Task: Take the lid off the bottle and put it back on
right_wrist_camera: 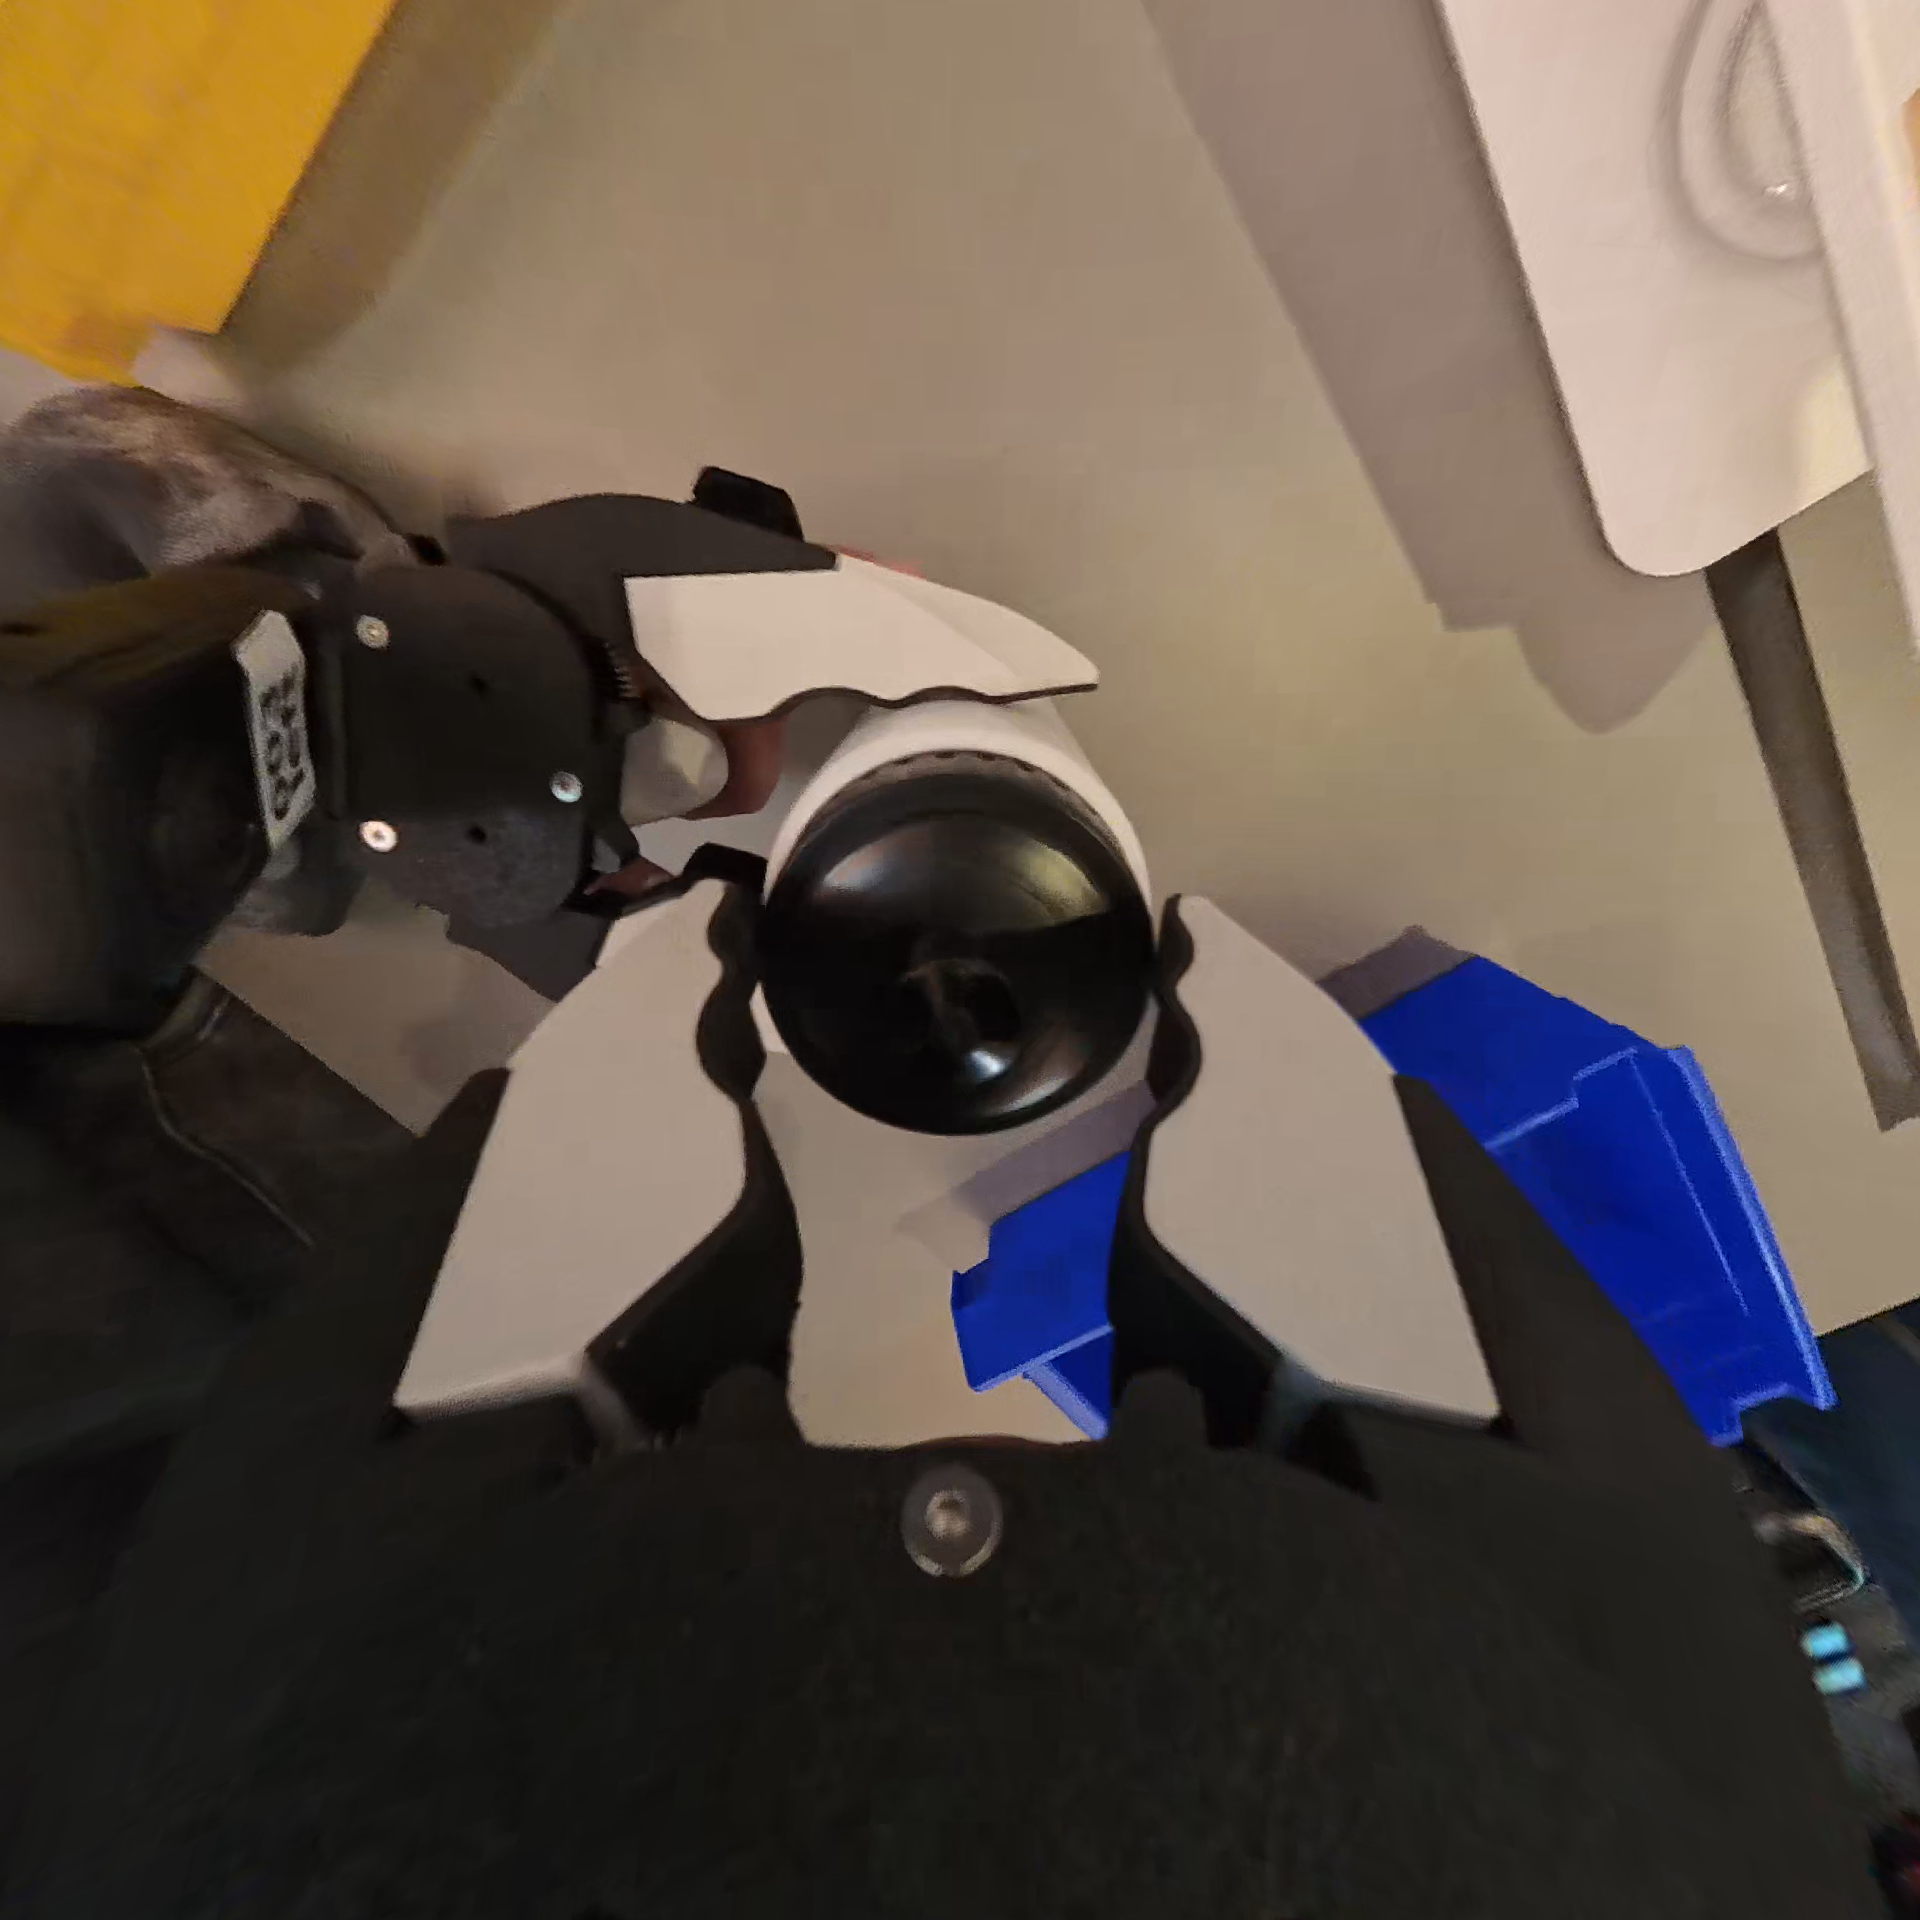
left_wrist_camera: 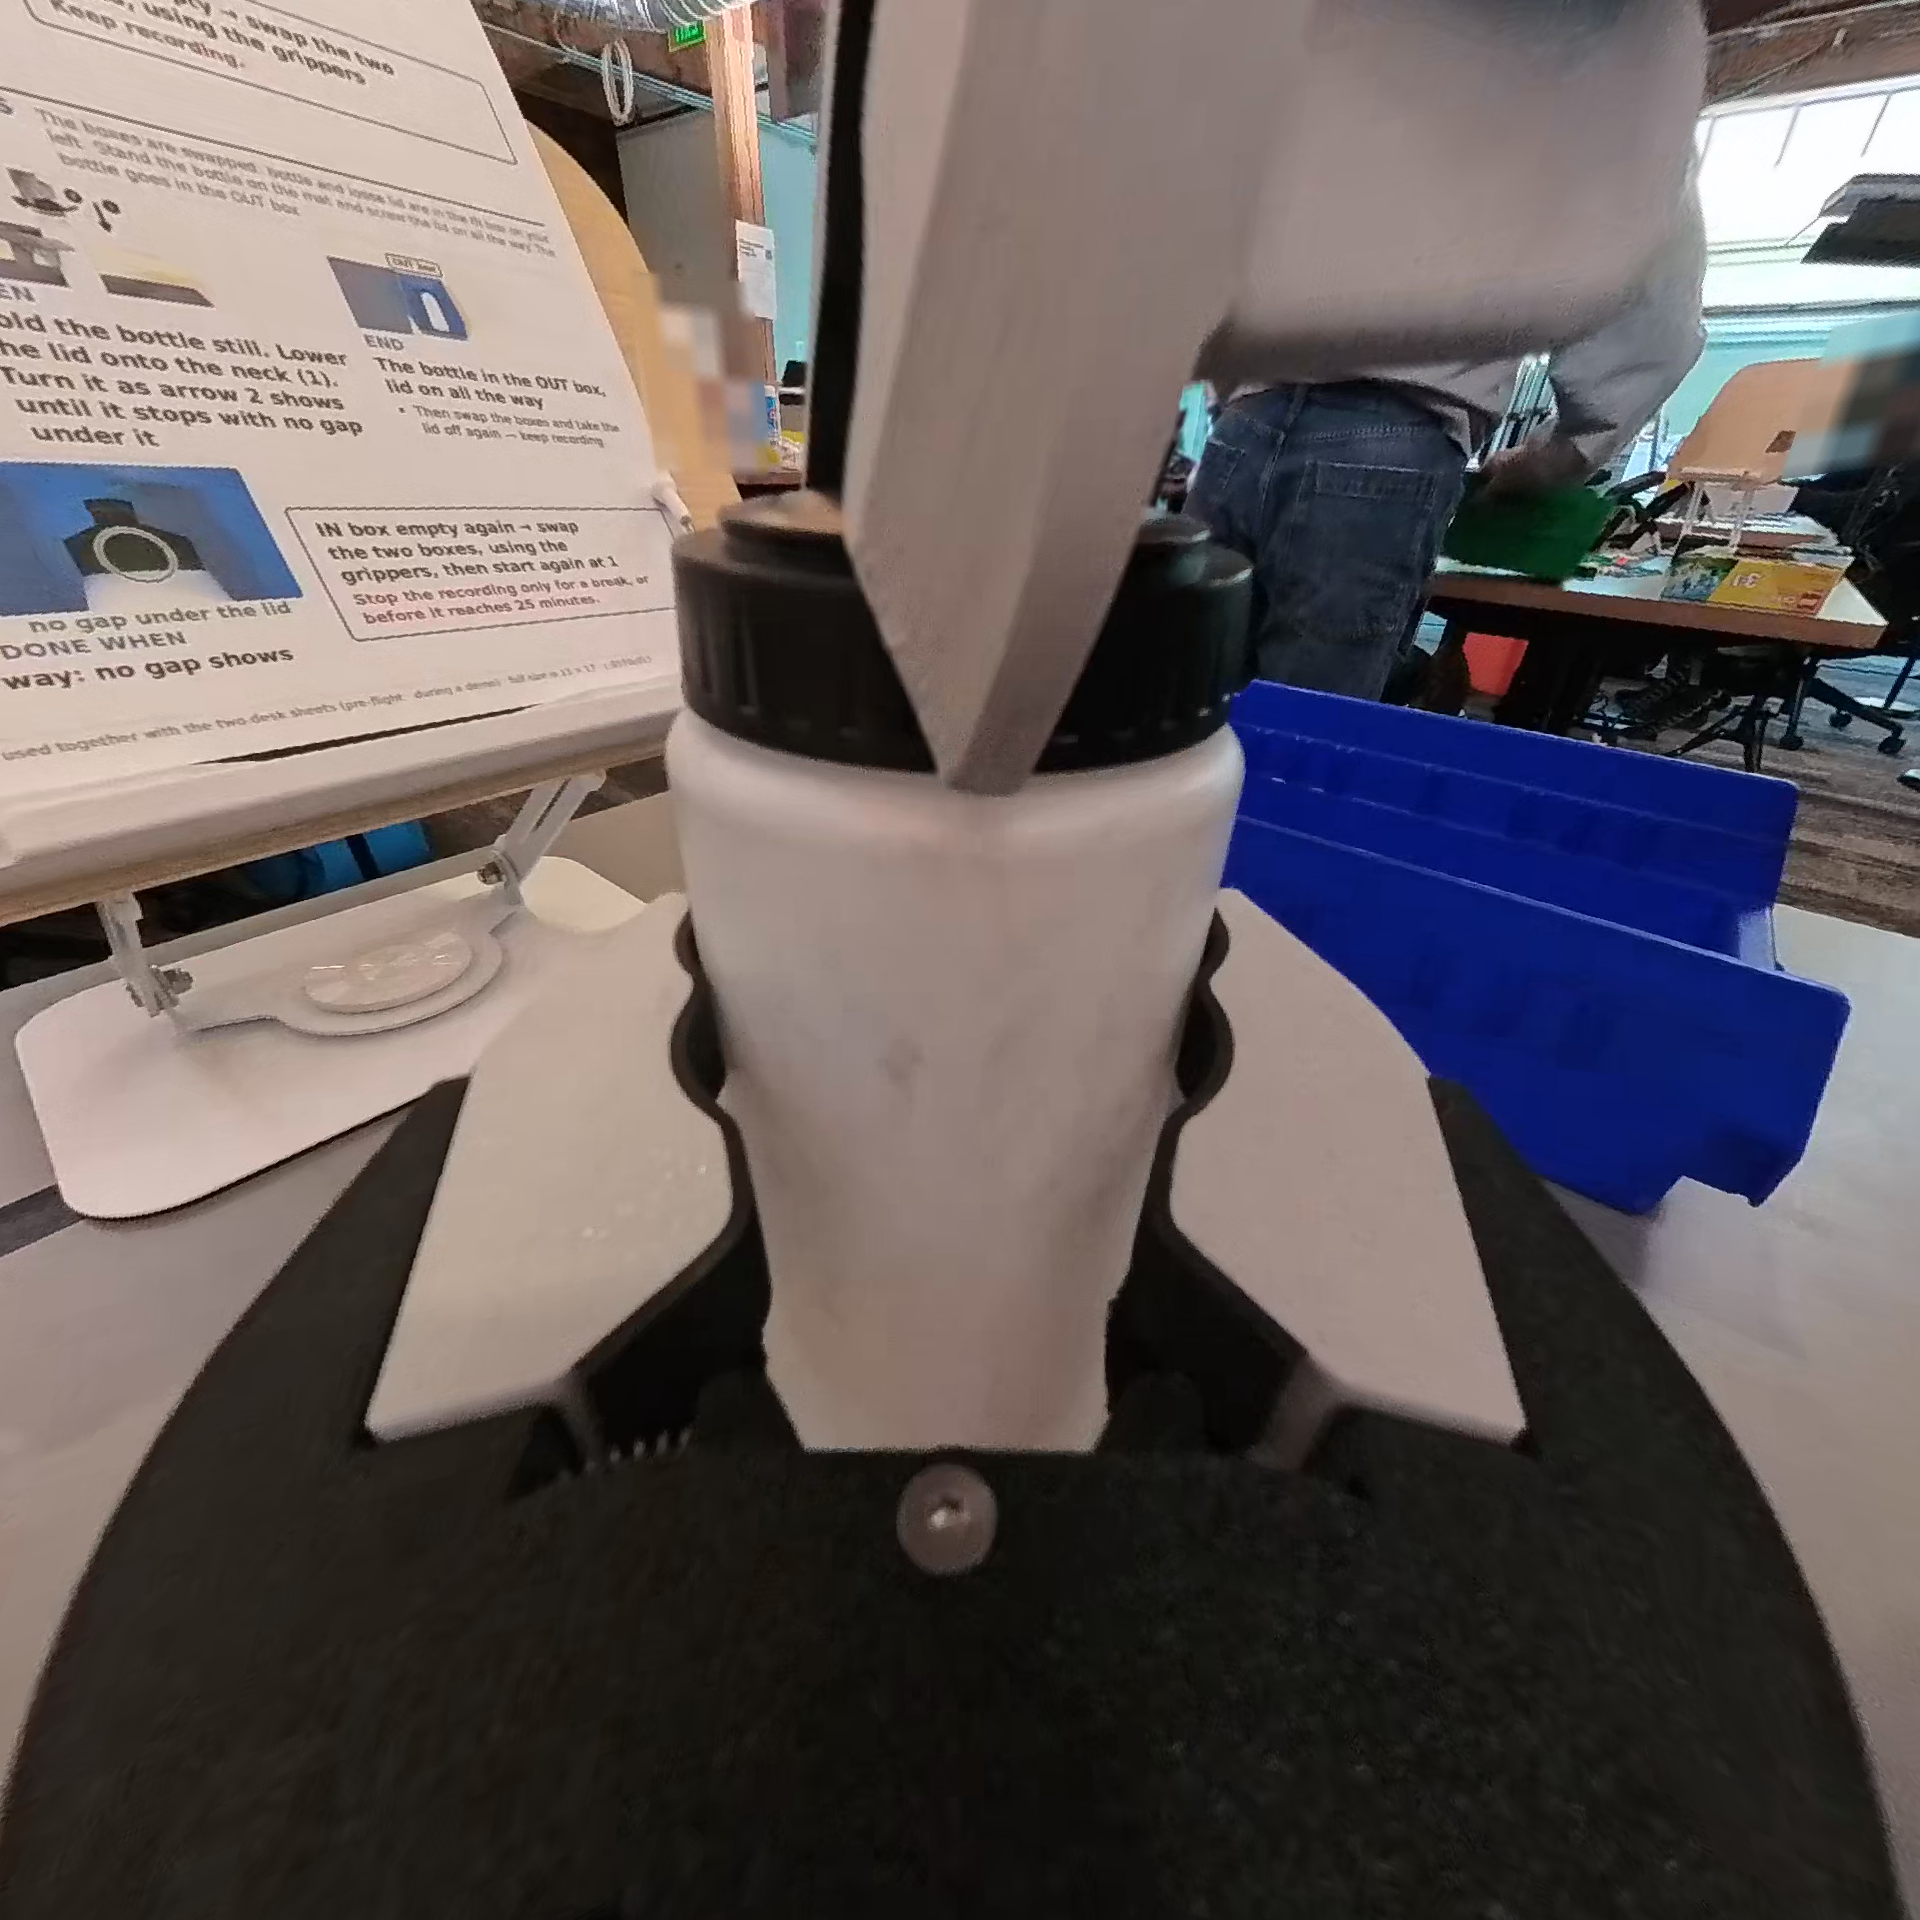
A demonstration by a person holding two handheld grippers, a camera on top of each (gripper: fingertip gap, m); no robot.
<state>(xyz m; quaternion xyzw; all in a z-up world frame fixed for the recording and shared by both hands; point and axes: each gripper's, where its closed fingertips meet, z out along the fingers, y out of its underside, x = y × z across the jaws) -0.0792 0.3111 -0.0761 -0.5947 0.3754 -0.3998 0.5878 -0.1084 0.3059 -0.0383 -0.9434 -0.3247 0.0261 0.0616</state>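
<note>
The white plastic bottle (left_wrist_camera: 956,997) stands upright on the pale table (left_wrist_camera: 1766,1351), its ribbed black screw lid (left_wrist_camera: 790,644) seated on the neck, and the left gripper (left_wrist_camera: 951,997) has its two grey fingers clamped on the bottle's body. The right gripper (right_wrist_camera: 951,997) comes down from above with its jaws closed against the sides of the lid. Just beside the bottle sits a blue plastic bin (left_wrist_camera: 1507,935); its inside cannot be seen, while a white stand holding a printed instruction sheet (left_wrist_camera: 291,416) sits on the other side.

Bright even light, motion blur, wide-angle bending at edges
</note>
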